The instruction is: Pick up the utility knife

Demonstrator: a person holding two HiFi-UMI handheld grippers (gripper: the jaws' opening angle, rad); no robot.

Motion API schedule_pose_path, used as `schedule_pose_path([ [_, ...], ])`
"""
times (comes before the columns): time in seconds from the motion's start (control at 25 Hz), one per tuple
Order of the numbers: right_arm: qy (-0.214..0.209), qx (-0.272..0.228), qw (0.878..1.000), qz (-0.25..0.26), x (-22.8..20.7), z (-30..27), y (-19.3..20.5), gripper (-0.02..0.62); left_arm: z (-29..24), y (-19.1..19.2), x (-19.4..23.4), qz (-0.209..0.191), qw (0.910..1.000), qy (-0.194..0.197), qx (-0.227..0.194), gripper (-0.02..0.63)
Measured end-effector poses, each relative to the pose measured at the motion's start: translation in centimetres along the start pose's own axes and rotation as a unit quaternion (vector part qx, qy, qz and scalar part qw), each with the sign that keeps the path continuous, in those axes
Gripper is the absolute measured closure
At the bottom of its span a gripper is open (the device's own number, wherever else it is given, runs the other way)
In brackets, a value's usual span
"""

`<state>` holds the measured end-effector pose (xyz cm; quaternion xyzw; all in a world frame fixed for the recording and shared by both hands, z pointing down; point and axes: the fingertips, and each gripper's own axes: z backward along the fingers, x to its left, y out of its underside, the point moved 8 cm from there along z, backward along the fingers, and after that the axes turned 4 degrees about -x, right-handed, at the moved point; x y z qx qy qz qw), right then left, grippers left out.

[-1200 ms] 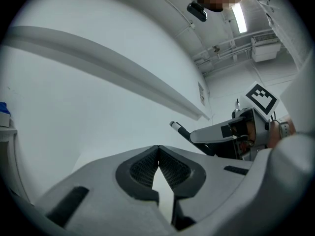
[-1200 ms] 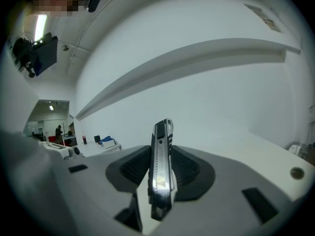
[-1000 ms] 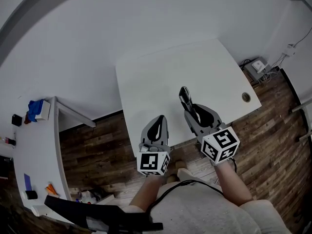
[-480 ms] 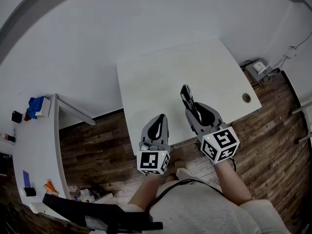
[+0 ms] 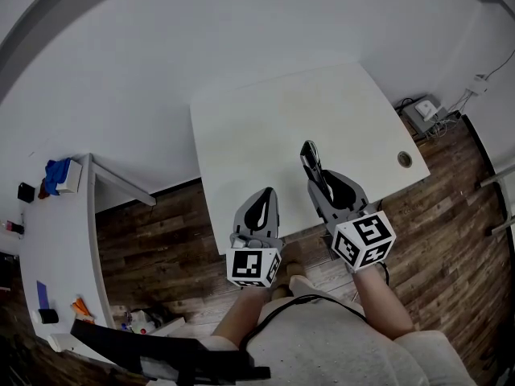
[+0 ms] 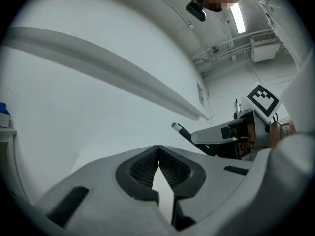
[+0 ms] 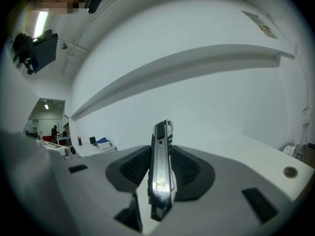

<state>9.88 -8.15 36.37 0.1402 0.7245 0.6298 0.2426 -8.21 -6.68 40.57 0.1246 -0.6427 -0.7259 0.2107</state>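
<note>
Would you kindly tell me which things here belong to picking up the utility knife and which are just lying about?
Job in hand: utility knife, clamped in the right gripper; white table.
Lying about: side bench with blue item; grey box on the floor; left gripper, shut and empty.

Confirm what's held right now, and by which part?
Right gripper holds the utility knife, pads clamped on the middle of its body, one end sticking out past the jaw tips. Left gripper is shut and empty.
</note>
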Motion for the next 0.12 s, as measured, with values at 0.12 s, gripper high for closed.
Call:
schedule_pose_path([
  [0.12, 0.001, -0.003, 1.000, -0.001, -0.17, 0.22, -0.03, 0.463, -0.12, 0.09, -0.32, 0.000, 1.0000, 0.002, 0.000, 0.598],
])
